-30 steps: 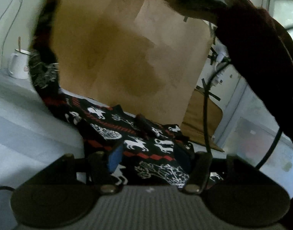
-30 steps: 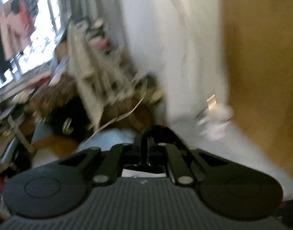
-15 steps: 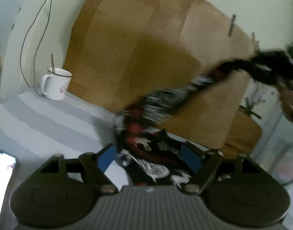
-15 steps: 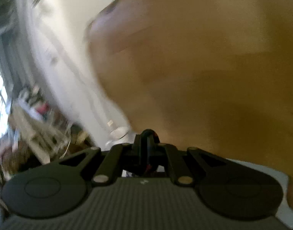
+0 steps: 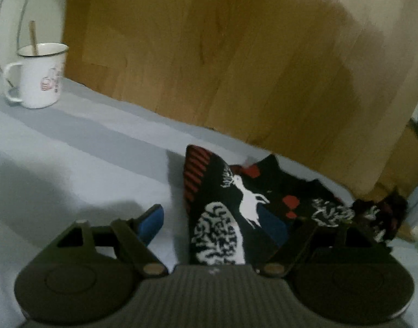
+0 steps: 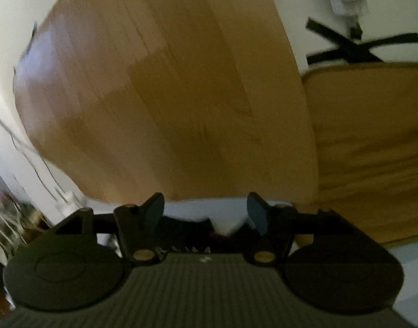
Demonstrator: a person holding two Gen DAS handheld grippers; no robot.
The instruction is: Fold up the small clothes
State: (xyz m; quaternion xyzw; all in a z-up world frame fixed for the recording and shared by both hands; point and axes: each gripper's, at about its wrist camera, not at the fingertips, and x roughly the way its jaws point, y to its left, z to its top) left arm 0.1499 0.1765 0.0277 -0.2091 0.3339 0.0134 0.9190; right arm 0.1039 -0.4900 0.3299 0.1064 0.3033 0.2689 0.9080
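Note:
A small black knitted garment (image 5: 252,205) with red stripes and white reindeer lies crumpled on the pale striped sheet (image 5: 80,147). My left gripper (image 5: 214,225) is open just above the sheet. Its left blue pad (image 5: 152,222) is bare, and the cloth lies between the jaws and drapes over the right finger. In the right wrist view my right gripper (image 6: 206,211) points at the wooden board; its jaws are opening and the pads (image 6: 154,210) touch nothing. A dark edge of the garment (image 6: 187,227) shows low between the fingers.
A white enamel mug (image 5: 38,76) with a stick in it stands at the back left of the sheet. A large wooden board (image 5: 222,68) leans on the wall behind. A tan cushion (image 6: 373,150) stands to its right, below a black tape cross (image 6: 353,46).
The garment, held stretched in the air before, now lies on the sheet. My right gripper swung round to face the board and went from shut to open. My left gripper opened wider.

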